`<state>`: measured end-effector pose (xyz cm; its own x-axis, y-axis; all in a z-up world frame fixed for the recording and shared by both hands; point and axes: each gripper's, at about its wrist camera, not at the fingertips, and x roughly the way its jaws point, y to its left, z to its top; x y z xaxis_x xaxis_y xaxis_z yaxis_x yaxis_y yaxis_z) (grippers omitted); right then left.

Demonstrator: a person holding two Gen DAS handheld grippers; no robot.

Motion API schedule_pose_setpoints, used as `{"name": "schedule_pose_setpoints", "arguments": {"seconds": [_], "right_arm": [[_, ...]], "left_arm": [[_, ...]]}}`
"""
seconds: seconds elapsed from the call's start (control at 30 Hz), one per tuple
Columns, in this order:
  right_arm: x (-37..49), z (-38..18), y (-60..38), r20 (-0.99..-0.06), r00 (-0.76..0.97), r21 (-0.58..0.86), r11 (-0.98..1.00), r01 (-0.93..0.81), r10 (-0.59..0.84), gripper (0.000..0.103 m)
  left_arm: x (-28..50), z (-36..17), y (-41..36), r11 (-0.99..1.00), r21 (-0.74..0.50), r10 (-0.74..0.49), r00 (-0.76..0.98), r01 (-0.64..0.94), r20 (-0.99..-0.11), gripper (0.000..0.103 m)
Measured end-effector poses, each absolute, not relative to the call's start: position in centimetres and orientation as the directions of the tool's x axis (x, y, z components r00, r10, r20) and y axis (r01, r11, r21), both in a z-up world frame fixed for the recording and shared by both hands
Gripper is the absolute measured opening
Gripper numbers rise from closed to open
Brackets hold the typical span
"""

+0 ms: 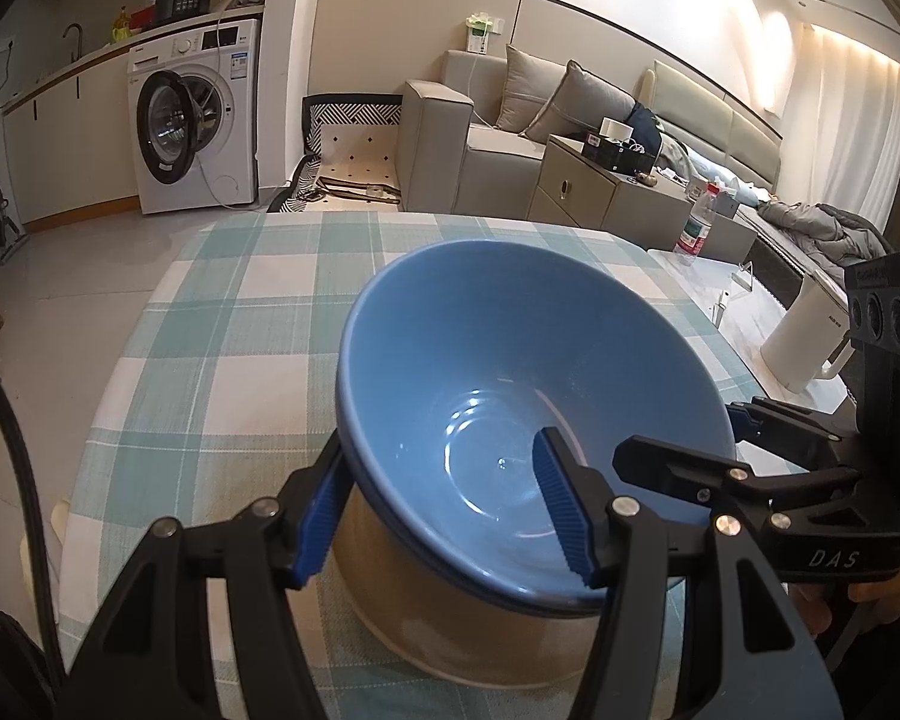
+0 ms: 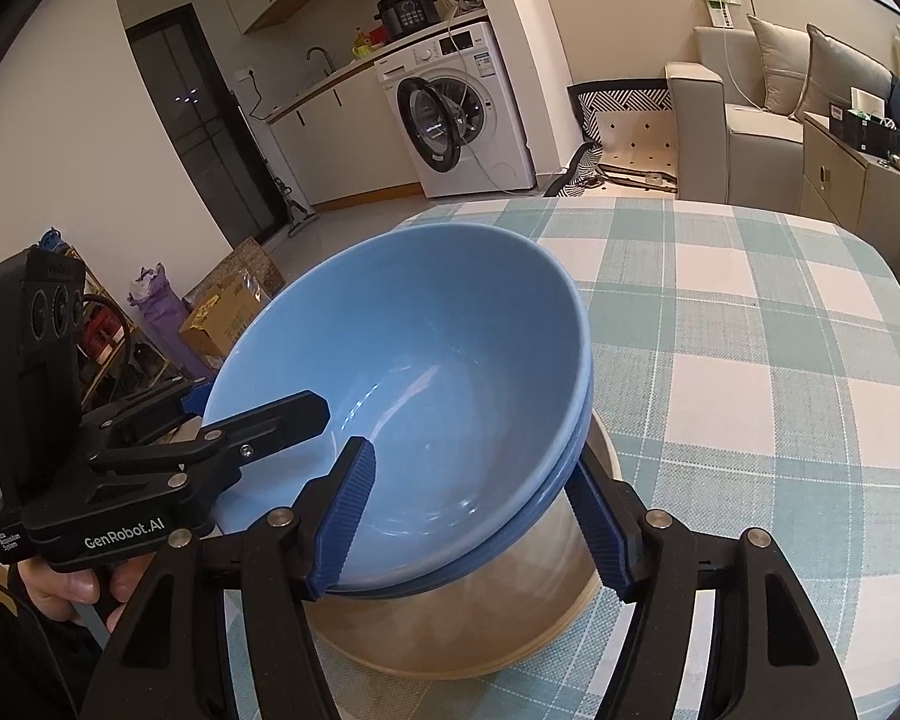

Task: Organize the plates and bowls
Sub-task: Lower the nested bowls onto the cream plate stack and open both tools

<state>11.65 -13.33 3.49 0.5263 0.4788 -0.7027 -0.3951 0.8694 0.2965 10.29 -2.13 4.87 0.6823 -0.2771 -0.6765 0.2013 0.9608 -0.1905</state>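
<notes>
A light blue bowl (image 1: pixel 510 360) sits nested in a darker blue bowl (image 1: pixel 450 582), tilted above a cream plate (image 1: pixel 450 654) on the checked tablecloth. My left gripper (image 1: pixel 444 510) straddles the bowls' near rim, one finger inside and one outside, jaws spread wide and not pressing. My right gripper (image 2: pixel 474 516) straddles the rim from the other side (image 2: pixel 426 360), also wide. The dark bowl's rim (image 2: pixel 564 468) and the cream plate (image 2: pixel 510 618) show below it. Each gripper shows in the other's view, the right one (image 1: pixel 678 444) and the left one (image 2: pixel 258 408).
The green and white checked tablecloth (image 1: pixel 240 324) covers the table. A white kettle (image 1: pixel 804 336) and a water bottle (image 1: pixel 696 228) stand on a side table to the right. A washing machine (image 1: pixel 192 120) and sofa (image 1: pixel 510 138) are beyond.
</notes>
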Motion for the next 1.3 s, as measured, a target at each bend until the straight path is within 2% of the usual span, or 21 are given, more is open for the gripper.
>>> {"name": "schedule_pose_setpoints", "arguments": {"seconds": [1.3], "right_arm": [[12.4, 3.8, -13.7, -0.703, 0.537, 0.280, 0.876, -0.393, 0.466, 0.069]], "left_arm": [[12.2, 4.2, -2.9, 0.967, -0.158, -0.254, 0.683, 0.202, -0.685, 0.060]]}}
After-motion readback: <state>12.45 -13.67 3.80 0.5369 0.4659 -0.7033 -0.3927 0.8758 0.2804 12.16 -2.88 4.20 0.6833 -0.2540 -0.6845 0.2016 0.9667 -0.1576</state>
